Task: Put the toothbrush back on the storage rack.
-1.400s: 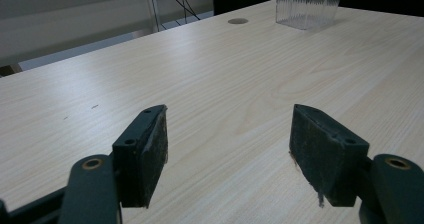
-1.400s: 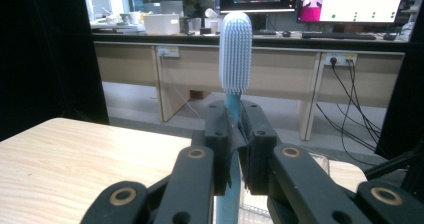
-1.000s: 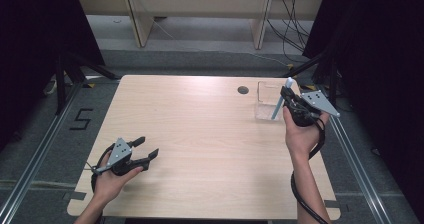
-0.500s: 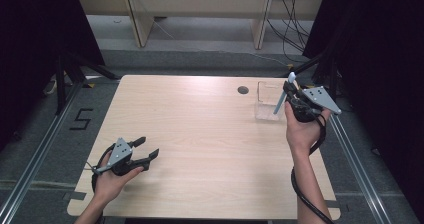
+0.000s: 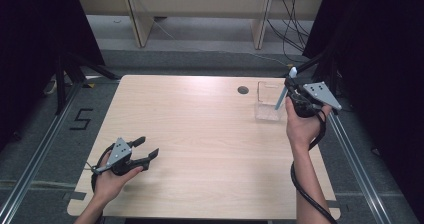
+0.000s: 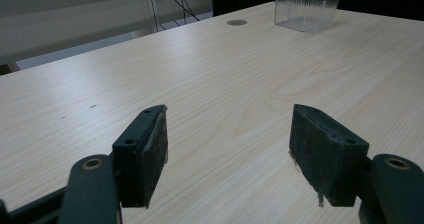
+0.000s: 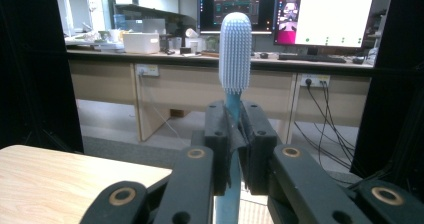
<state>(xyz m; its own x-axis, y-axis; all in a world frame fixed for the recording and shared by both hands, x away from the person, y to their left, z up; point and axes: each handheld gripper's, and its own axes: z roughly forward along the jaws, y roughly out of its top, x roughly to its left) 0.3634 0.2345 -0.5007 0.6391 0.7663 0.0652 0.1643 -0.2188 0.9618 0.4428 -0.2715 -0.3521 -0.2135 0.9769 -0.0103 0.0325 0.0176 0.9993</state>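
My right gripper (image 5: 289, 90) is shut on a pale blue toothbrush (image 5: 286, 87), held above the table's far right. In the right gripper view the toothbrush (image 7: 235, 54) stands upright between the closed pads, bristle head on top, and my right gripper (image 7: 235, 121) faces the room beyond the table. Its handle end hangs over a clear ribbed plastic cup (image 5: 269, 102). Near the front left of the table rests my left gripper (image 5: 146, 148), open with nothing between its fingers. The left gripper view has the open gripper (image 6: 227, 139) low over bare wood, with the cup (image 6: 307, 6) far off.
The light wooden table (image 5: 200, 144) has a round cable hole (image 5: 243, 90) near its far edge, left of the cup. Black curtains flank both sides. Metal rails run along the floor beside the table, and desks with monitors (image 7: 280, 14) stand beyond.
My right gripper has shifted slightly to the right and up with the toothbrush still in it. The left gripper has stayed where it was.
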